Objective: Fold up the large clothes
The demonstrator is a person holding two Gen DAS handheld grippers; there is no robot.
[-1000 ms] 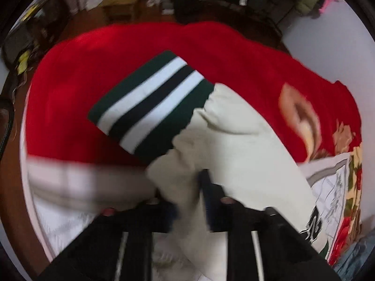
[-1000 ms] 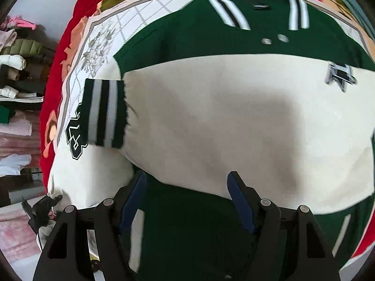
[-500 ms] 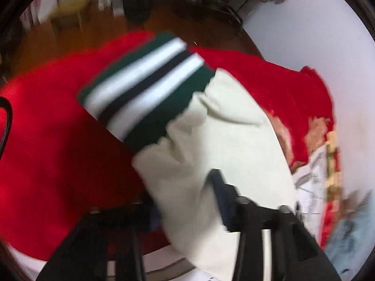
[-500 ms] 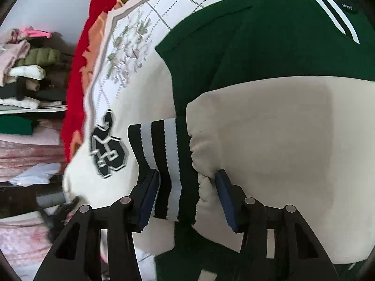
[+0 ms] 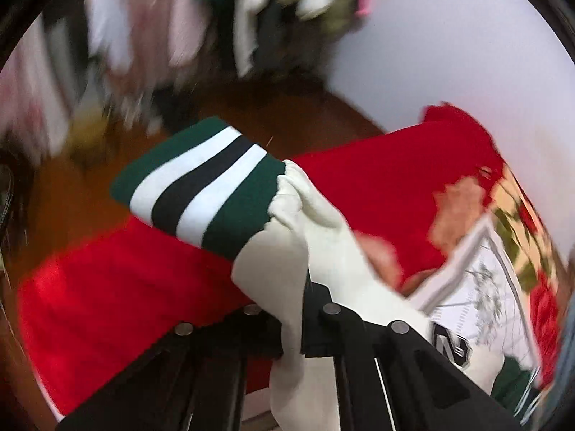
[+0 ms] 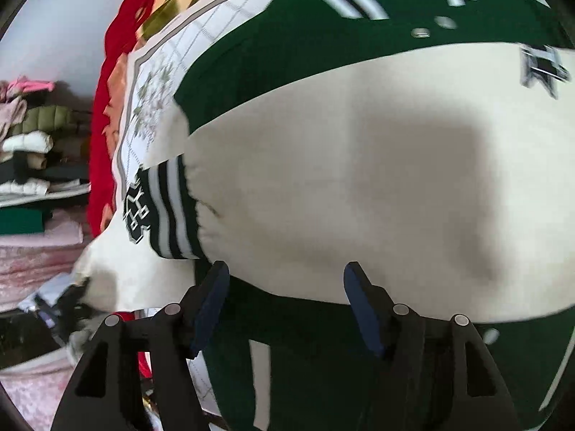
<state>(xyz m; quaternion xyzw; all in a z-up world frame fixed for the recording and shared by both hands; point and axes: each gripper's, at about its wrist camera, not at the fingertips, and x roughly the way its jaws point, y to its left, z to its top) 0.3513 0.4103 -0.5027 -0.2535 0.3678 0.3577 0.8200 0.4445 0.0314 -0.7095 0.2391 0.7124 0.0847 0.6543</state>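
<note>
So one cream sleeve point(image 6: 323, 179) lies folded across the jacket point(image 6: 359, 18) ahead of the wide-open, empty right gripper point(image 6: 285, 301), while the left gripper point(image 5: 291, 323), clamped on the other sleeve point(image 5: 287, 251), has yet to fold it

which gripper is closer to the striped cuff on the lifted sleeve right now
Left. The left hand-held gripper is shut on the cream sleeve just below its striped cuff; the right hand-held gripper hangs open over the folded varsity jacket.
</note>
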